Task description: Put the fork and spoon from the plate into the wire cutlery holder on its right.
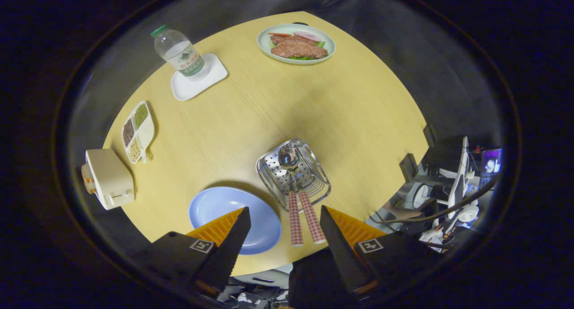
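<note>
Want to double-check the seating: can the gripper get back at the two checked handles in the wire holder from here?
Probably yes. The gripper is open, and the checked handles stick out of the wire holder between its fingers, with nothing across them.

Blue plate [215, 208]: round, bare, lying flat near the table's [269, 116] near edge. Wire cutlery holder [293, 174]: metal, perforated, just to the plate's right, apart from it. Spoon [289, 158] and fork [309, 210]: both inside the holder, red-checked handles side by side, projecting over its rim toward the near edge.
</note>
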The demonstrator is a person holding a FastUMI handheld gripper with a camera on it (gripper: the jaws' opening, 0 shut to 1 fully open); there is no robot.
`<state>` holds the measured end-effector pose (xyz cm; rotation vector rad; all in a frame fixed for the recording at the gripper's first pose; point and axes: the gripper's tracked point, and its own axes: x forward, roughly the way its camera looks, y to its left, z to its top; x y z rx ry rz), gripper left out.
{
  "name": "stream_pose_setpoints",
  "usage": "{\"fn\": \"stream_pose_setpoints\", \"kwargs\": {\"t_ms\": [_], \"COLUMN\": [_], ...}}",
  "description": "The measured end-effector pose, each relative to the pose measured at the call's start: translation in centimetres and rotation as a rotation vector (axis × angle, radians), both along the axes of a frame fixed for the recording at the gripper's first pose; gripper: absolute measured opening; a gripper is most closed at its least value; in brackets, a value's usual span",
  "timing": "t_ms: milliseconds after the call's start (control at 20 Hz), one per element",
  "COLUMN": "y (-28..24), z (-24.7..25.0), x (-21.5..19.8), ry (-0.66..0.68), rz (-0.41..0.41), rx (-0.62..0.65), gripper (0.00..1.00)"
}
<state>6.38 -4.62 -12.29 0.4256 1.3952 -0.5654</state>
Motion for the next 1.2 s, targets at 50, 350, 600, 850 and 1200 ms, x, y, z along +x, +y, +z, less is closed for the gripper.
{"fn": "stream_pose_setpoints", "kwargs": {"t_ms": [50, 350, 600, 850, 1200], "y": [0.1, -1.7, -3.1, -5.0, -3.7], "z": [0.3, 2.5, 5.2, 9.0, 19.4], "x": [0.0, 1.9, 4.7, 5.8, 3.9], "ry": [-0.015, -0.260, -0.591, -0.851, -1.192], "rz": [0.010, 0.116, 0.224, 0.281, 0.346], "rx": [-0.013, -0.165, -0.292, -0.441, -0.605], "gripper": [1.00, 1.00, 0.99, 0.99, 0.99]}}
